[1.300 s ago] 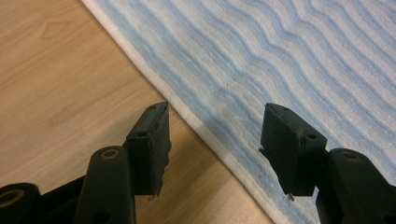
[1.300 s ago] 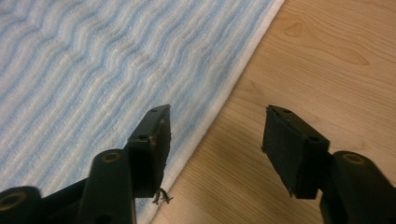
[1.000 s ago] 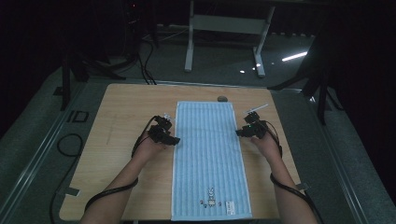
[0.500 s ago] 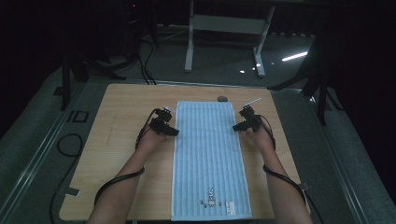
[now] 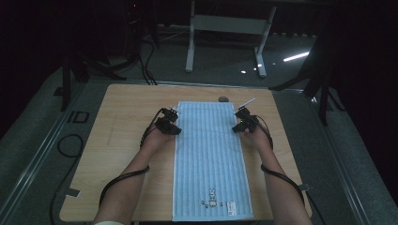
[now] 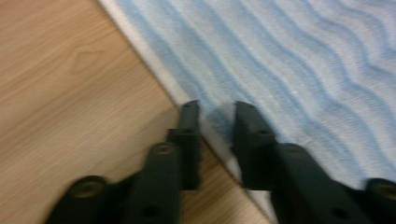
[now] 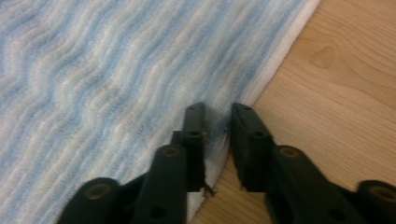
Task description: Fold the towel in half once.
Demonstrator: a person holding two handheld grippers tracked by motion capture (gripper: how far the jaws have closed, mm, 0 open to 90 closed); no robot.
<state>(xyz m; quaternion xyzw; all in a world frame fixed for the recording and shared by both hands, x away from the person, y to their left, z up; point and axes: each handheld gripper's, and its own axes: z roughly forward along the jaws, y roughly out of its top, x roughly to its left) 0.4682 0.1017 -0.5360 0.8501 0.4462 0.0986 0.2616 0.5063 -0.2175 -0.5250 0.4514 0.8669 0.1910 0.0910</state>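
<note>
Item: blue striped towel (image 5: pixel 209 154), lying flat and lengthwise down the middle of the bench (image 5: pixel 122 108), its near end at the bench's front edge.

Left hand-held gripper (image 5: pixel 172 127): at the towel's left hem toward the far end; jaws have just been closing, hem between them (image 6: pixel 215 122), pinched.

Right hand-held gripper (image 5: pixel 238 125): likewise at the right hem (image 7: pixel 218 122), jaws just closing, cloth pinched.

Step in hand: gripping both long edges. Next move, likely: lift evenly and carry the far end toward the front edge to fold, keeping both hems held.
</note>
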